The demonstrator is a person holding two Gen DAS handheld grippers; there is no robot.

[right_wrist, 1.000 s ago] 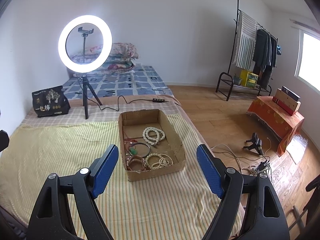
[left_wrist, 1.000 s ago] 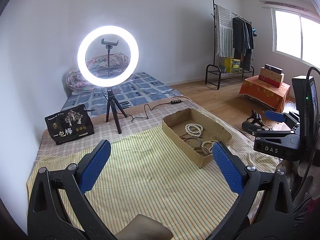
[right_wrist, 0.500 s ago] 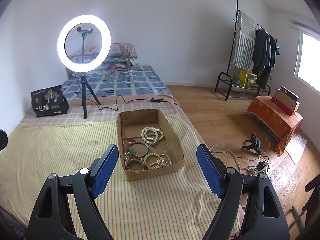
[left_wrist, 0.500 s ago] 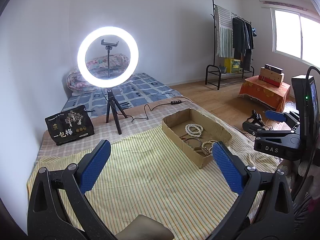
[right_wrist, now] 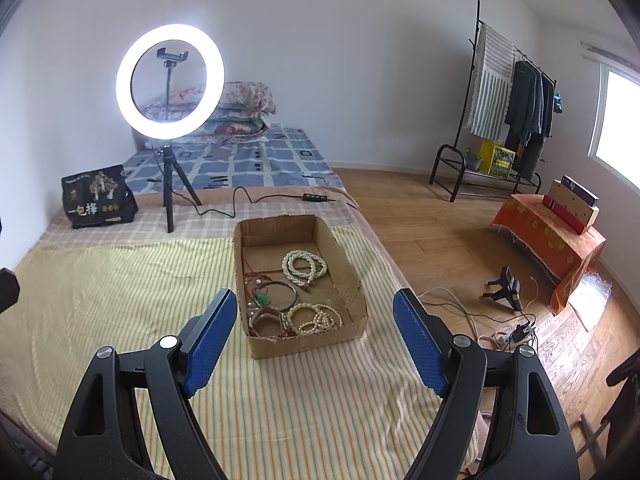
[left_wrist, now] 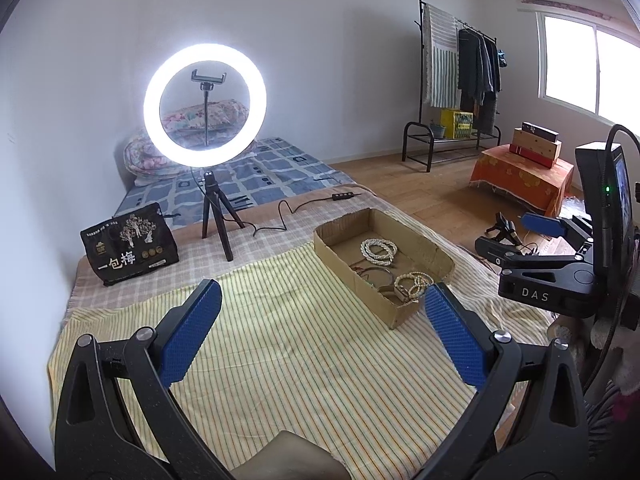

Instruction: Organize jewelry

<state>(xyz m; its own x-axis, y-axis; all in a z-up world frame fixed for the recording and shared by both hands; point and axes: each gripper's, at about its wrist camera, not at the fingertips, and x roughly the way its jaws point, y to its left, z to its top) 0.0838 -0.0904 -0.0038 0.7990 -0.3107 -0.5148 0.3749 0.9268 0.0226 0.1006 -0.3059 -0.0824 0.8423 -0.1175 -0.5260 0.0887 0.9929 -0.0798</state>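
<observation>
Right hand-held gripper hangs over the striped bedspread with its blue pads spread wide and nothing between them, and the cardboard box sits dead ahead at twelve o'clock, just beyond the fingertips. Left hand-held gripper is just as wide and just as empty, with the same box off at its one o'clock.

Inside the box, a coiled pearl necklace lies toward the far end. Nearer, a thin metal bangle rings a small green pendant on red cord, and at the near wall there is a heap of cream bead bracelets beside a brownish band I cannot identify.

My read on handling: all of this is light. The bead strands are limp and will drape and swing, likely slippery on round beads, so pinch across several bunched loops, not one strand. The bangle is stiff; take it across the rim at its free far edge. The cords look tangled and may drag neighbours out.

Against the frames a second ago, the right view has closed in: the box sits larger and lower between the pads. The left view is almost unchanged. Jaw spread is the same on both, and the jewelry has not shifted.

Further out, the ring light glows on its tripod at eleven o'clock, with a black printed bag beside it.
</observation>
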